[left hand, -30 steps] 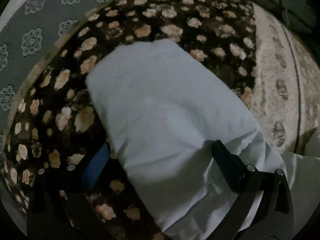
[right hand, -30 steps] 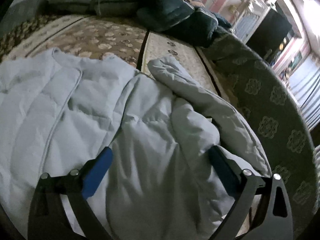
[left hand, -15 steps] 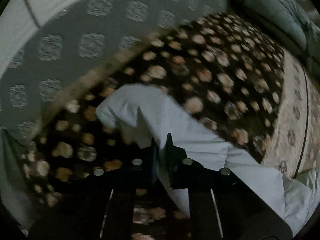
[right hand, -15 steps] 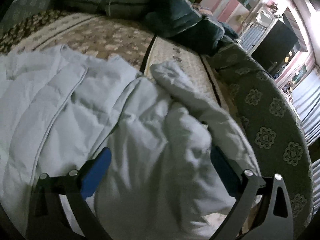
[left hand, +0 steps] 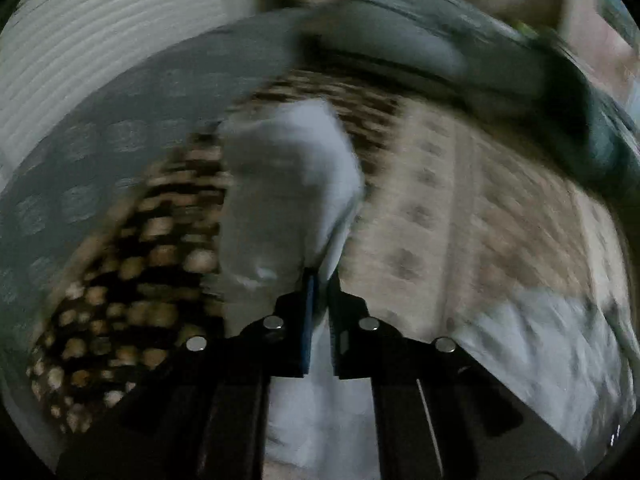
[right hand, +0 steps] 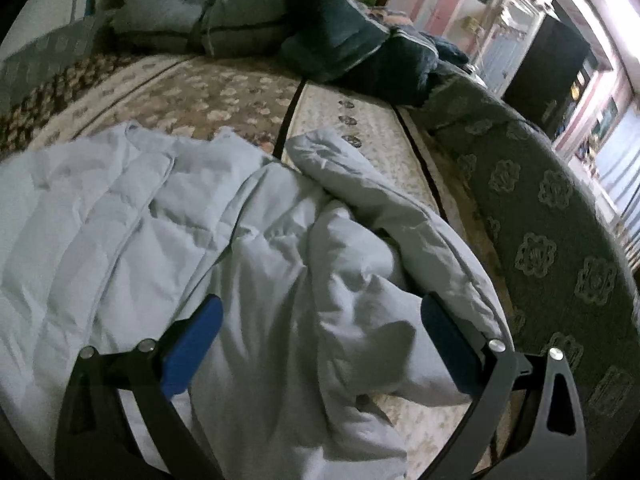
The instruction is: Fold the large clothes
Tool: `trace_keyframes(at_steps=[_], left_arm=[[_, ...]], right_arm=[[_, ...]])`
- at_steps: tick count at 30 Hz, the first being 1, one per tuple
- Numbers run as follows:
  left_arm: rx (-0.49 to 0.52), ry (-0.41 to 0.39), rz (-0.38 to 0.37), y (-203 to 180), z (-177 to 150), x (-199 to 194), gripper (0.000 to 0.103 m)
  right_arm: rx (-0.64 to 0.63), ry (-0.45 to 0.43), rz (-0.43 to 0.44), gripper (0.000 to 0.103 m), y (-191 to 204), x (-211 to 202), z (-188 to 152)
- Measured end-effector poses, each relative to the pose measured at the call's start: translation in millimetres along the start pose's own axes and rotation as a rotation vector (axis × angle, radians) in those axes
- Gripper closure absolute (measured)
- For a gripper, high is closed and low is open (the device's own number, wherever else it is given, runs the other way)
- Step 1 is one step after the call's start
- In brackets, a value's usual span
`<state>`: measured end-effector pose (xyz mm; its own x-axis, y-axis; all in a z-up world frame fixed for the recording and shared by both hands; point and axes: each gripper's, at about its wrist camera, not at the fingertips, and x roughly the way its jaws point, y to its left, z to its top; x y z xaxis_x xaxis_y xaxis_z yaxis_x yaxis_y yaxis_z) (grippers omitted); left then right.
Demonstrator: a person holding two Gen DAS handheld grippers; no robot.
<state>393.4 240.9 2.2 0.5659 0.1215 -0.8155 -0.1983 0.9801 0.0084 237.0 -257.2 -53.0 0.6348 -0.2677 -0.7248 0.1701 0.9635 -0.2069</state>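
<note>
While the left gripper (left hand: 320, 280) pinches the pale jacket (left hand: 288, 184), the right gripper (right hand: 320, 312) hangs with fingers spread above it

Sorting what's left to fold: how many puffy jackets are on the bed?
3. A pale blue jacket spread in front, a grey-blue one bundled at the far end, and a dark teal one beside it. More may be hidden.
</note>
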Motion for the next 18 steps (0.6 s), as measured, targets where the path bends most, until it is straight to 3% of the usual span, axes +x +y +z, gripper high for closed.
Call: trace_keyframes(at_steps=[5, 7, 10, 12, 15, 18], left_arm=[[0.223, 0.096, -0.14, -142.3, -65.8, -2.6, 0.103], [0.285, 0.095, -0.192, -185.4, -89.7, -11.9, 0.103], [0.384, 0.094, -0.22, -247.3, -121.4, -17.9, 0.103], [0.424, 0.137, -0.202, -278.6, -141.5, -6.6, 0.103], [0.417, 0.167, -0.184, -284.7, -152.3, 1.6, 0.103], [0.423, 0.162, -0.129, -266.1, -150.0, 2.0, 0.094]], right_arm=[[0.007, -0.016, 0.018, 0.004, -7.7, -11.2, -8.1], [-0.002, -0.004, 0.021, 0.004, -9.3, -10.2, -13.6], [-0.01, 0.018, 0.017, 0.004, -10.5, -8.5, -21.5], [-0.017, 0.026, 0.014, 0.004, -10.5, -9.9, -25.9], [-0.037, 0.026, 0.029, 0.004, -9.4, -14.8, -32.1], [-0.059, 0.031, 0.037, 0.004, -5.1, -13.5, -32.2]])
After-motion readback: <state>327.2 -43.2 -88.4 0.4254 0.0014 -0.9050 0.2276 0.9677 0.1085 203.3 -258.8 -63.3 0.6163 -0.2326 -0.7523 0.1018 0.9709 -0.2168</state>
